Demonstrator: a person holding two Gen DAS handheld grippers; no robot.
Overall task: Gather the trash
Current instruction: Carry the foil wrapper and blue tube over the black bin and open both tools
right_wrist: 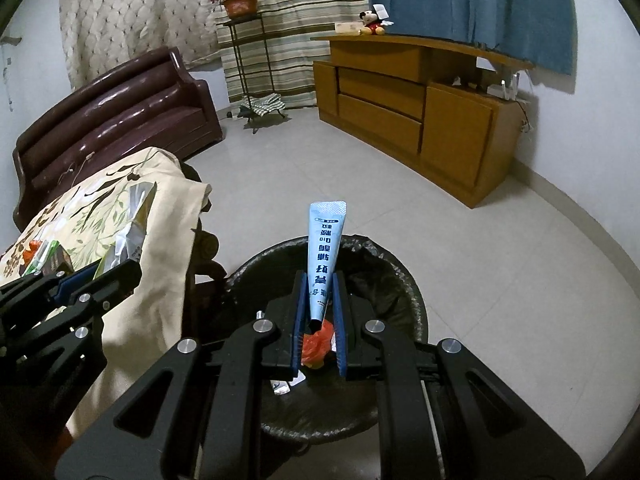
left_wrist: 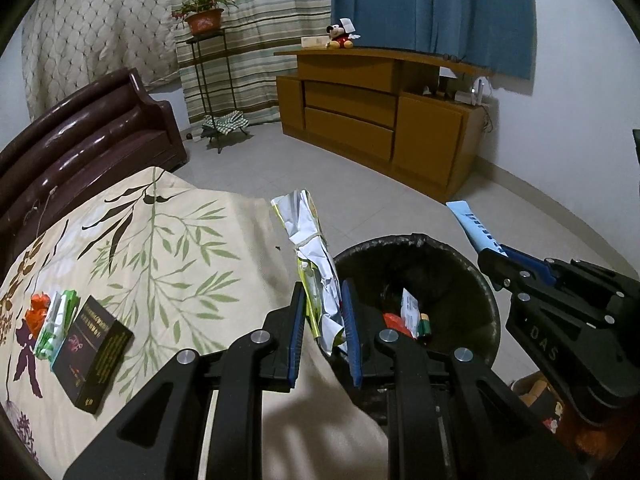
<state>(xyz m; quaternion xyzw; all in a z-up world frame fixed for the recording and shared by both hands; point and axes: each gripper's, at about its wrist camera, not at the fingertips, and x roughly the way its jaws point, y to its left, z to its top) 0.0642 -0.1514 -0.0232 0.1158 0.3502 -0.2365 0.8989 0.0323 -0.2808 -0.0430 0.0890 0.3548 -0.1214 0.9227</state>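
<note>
My left gripper (left_wrist: 322, 294) is shut on a crumpled silver and green foil wrapper (left_wrist: 310, 240), held upright over the near left rim of the black trash bin (left_wrist: 486, 300). The right gripper (right_wrist: 320, 284) is shut on a light blue tube (right_wrist: 325, 240) with dark print, which points up above the trash bin (right_wrist: 416, 312). In the left wrist view the right gripper (left_wrist: 496, 256) shows at the right with the tube (left_wrist: 472, 224) sticking out. Red, white and green scraps (left_wrist: 408, 316) lie inside the bin. An orange wrapper (left_wrist: 38, 314), a green and white packet (left_wrist: 56, 326) and a dark box (left_wrist: 94, 352) rest on the floral cloth.
The table's floral cloth (left_wrist: 168, 248) hangs down left of the bin. A dark maroon sofa (right_wrist: 116, 116) stands behind the table. A wooden cabinet (right_wrist: 420, 112) with a plush toy (right_wrist: 372, 20) lines the far wall, next to a metal plant stand (right_wrist: 248, 64). Pale tiled floor (right_wrist: 480, 248) surrounds the bin.
</note>
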